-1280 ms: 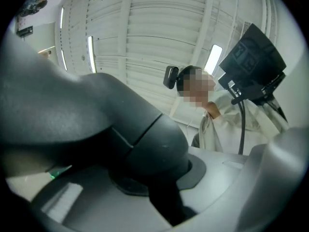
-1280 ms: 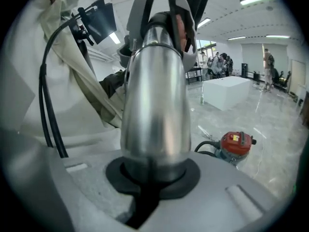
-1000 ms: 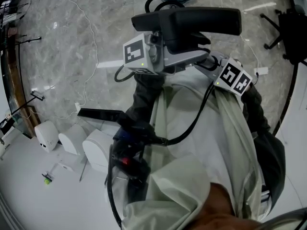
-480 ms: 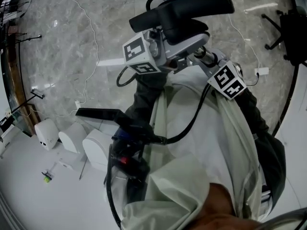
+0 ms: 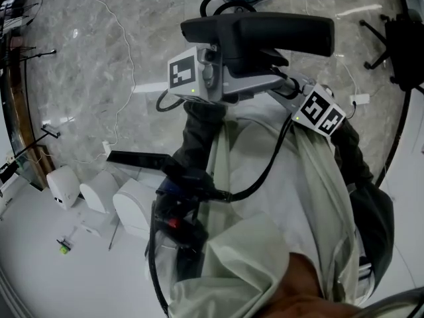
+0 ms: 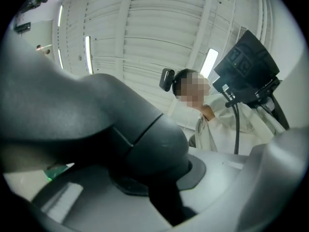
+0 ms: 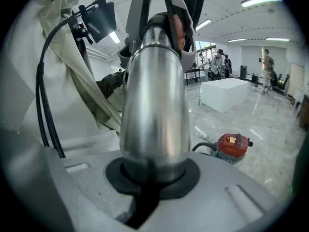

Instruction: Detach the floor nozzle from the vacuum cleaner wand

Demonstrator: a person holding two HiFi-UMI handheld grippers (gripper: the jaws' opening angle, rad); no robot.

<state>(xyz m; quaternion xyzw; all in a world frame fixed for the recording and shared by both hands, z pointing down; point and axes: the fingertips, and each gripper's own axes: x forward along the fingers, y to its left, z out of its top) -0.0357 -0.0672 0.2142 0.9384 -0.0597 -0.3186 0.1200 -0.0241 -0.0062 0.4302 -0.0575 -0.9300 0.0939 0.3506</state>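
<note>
I see right gripper (image 7: 154,175) clamped round wand (image 7: 154,105) | left gripper (image 6: 154,178) clamped on floor nozzle (image 5: 265,28) at wand's end | red vacuum cleaner (image 7: 233,146) beyond wand.

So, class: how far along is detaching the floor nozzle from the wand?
Done: both parts are gripped. In hand: left gripper holds the floor nozzle, right gripper the metal wand. Left: they look joined at the wand's top, so the pull-apart remains.
</note>
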